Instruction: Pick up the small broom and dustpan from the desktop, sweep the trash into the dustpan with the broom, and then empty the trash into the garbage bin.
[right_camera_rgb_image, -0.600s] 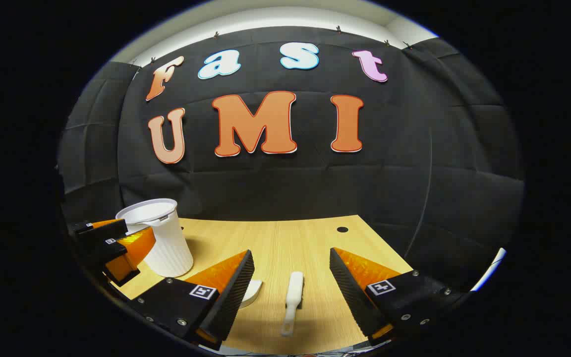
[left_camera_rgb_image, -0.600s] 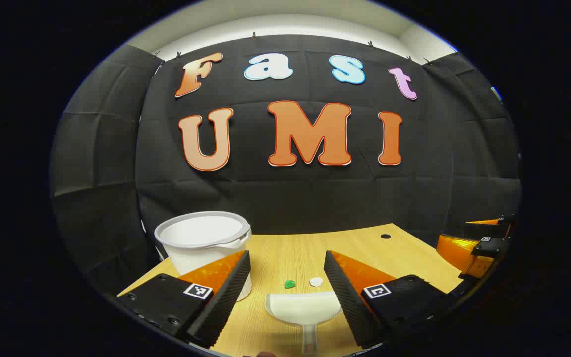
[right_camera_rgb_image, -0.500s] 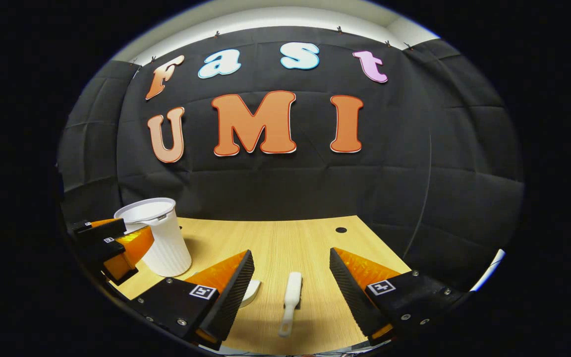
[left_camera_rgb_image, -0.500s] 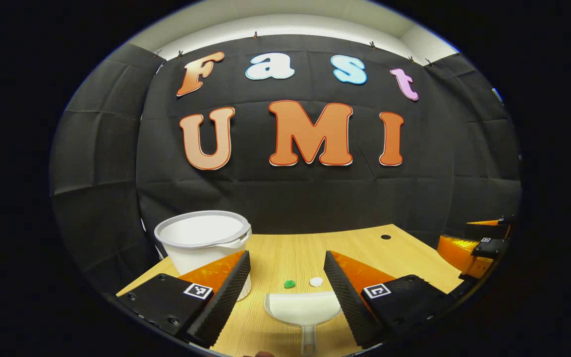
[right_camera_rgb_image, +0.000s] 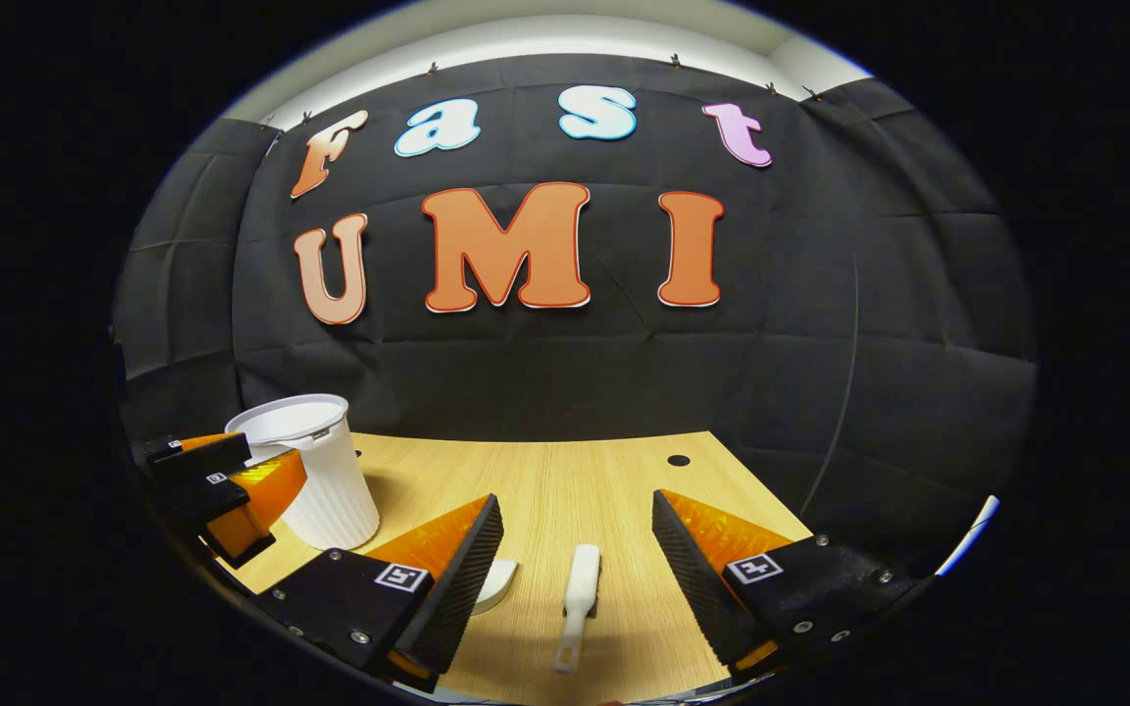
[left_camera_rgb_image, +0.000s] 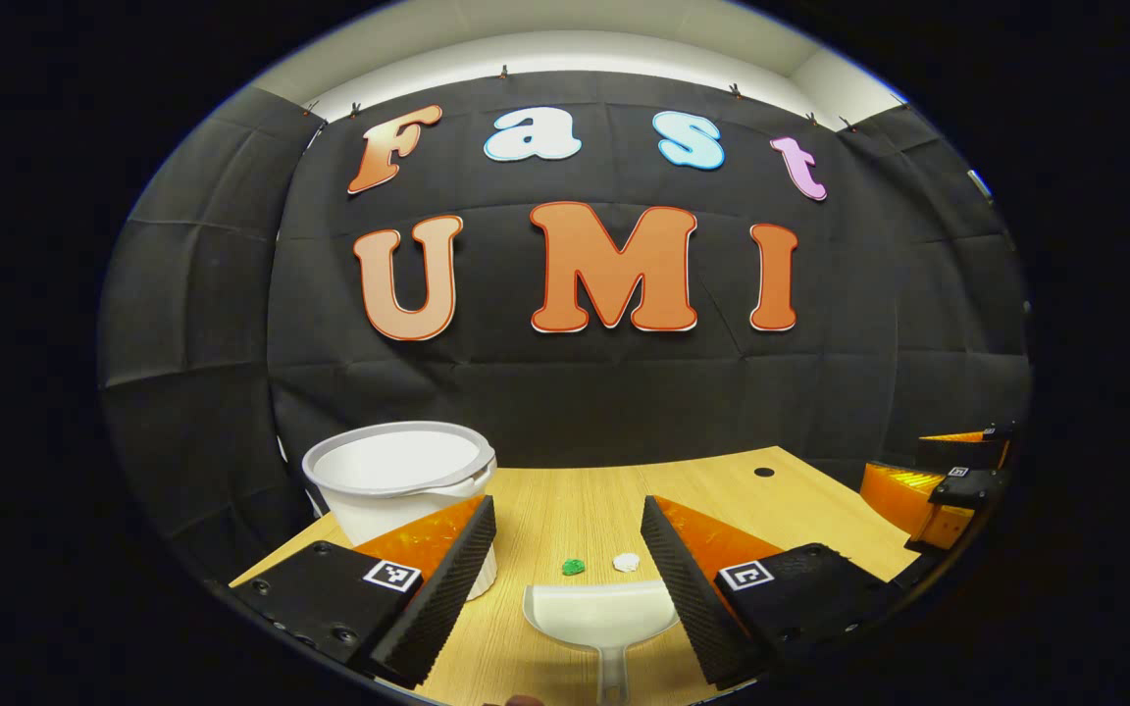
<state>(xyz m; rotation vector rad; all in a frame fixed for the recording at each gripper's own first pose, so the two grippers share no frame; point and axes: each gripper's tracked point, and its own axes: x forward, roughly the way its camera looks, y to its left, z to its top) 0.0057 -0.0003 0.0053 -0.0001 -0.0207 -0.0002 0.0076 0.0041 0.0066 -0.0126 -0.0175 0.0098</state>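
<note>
left gripper view: the task looks not started. the left gripper (left_camera_rgb_image: 568, 549) hangs with fingers wide apart and empty, and the white dustpan (left_camera_rgb_image: 600, 613) lies flat on the wooden desktop (left_camera_rgb_image: 702, 480) between them, its handle toward 6 o'clock. a green scrap (left_camera_rgb_image: 574, 566) and a white scrap (left_camera_rgb_image: 627, 561) lie just beyond it at 12 o'clock. the white garbage bin (left_camera_rgb_image: 398, 480) stands at 10 o'clock.

right gripper view: the right gripper (right_camera_rgb_image: 578, 544) is also spread and empty over the small white broom (right_camera_rgb_image: 578, 603), which lies untouched. picking up, sweeping and emptying all remain. black cloth walls enclose the desktop.
</note>
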